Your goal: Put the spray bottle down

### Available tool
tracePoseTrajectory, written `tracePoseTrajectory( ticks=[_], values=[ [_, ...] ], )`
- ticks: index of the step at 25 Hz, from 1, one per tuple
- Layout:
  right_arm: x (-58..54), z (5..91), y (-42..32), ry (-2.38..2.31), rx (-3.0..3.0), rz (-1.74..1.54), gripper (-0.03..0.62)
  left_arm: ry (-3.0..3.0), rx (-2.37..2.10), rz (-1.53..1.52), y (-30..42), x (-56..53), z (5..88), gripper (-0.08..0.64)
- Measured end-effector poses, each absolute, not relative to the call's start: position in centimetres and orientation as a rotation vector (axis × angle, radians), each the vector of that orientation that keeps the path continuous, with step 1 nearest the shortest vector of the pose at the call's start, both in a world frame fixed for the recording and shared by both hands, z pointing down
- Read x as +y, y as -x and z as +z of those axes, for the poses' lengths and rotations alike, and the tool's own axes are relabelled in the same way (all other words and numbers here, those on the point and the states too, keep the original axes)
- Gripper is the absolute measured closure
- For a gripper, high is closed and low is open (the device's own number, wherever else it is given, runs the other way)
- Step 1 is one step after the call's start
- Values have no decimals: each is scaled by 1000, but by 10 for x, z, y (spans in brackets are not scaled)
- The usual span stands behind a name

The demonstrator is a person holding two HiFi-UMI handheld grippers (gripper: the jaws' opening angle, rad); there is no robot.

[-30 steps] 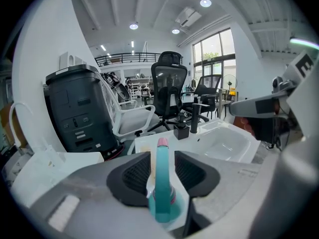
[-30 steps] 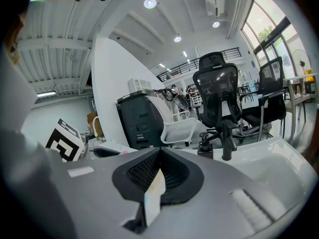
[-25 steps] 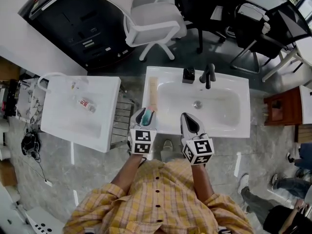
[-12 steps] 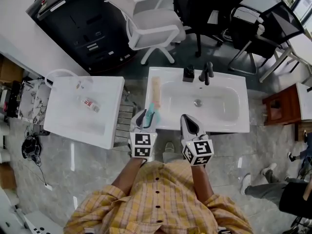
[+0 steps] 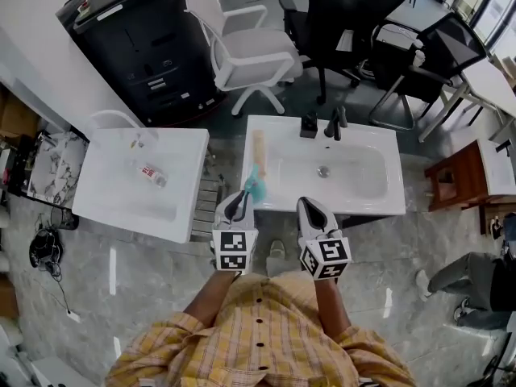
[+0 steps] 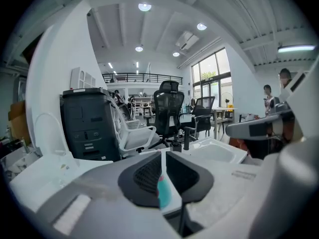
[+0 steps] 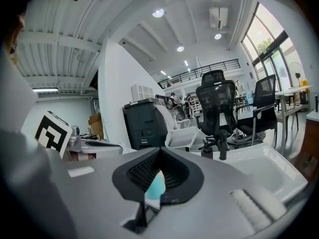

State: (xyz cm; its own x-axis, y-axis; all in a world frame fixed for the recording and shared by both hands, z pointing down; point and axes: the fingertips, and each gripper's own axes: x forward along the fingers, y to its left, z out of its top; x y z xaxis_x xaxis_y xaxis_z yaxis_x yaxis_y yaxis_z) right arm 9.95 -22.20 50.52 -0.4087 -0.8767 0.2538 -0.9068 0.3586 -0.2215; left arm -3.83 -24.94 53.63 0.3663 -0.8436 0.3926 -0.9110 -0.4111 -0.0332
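**A:** Is the spray bottle down yet?

**B:** I'd say so. The left hand-held gripper (image 5: pixel 239 204) has just been closing its jaws. They now stand nearly together with a thin slit left and nothing pinched between the pads. The spray bottle (image 5: pixel 258 153) lies on its side along the left rim of the sink (image 5: pixel 379 208), just ahead of those tips. As far as I can tell, it is not touching them.

**A:** And the other hand?

**B:** The right hand-held gripper (image 5: pixel 309 210) is clenched, tips meeting, and hovers near the sink's front edge. A pale teal patch shows through the hollow under its tips, but I can't tell what it is. I judge that only drawing both hands clear remains.

**A:** What are the things like?

**B:** Far left is a white desk (image 5: pixel 113 204) with a smooth, flat top, and a small clear bottle (image 5: pixel 149 173) with a red label lies on it. The grippers' pads are black, curved and mesh-textured. The spray bottle is slim, with a pale tan body and a teal head pointing towards the person. It looks light and likely to roll. The sink is glossy white and rectangular, with a rounded basin and a metal drain (image 5: pixel 323 170). A black tap (image 5: pixel 334 122) stands at its back rim.
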Motion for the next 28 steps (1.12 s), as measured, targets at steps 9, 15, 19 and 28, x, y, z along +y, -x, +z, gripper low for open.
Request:
tracePoseTrajectory(
  ticks=[9,15,19,28],
  values=[
    [-190,492,-83,-1672,-2519,443,594,-2464,-1589,456,52,-217,521,561],
    [-172,485,-76,-1685,-2526,416,594,-2506,-1564,423,54,-198,513,561],
    [-161,482,-72,-1692,-2525,394,594,-2531,-1550,405,54,-187,507,561],
    [-138,478,-76,-1712,-2521,400,594,-2556,-1487,344,49,-164,504,561]
  ],
)
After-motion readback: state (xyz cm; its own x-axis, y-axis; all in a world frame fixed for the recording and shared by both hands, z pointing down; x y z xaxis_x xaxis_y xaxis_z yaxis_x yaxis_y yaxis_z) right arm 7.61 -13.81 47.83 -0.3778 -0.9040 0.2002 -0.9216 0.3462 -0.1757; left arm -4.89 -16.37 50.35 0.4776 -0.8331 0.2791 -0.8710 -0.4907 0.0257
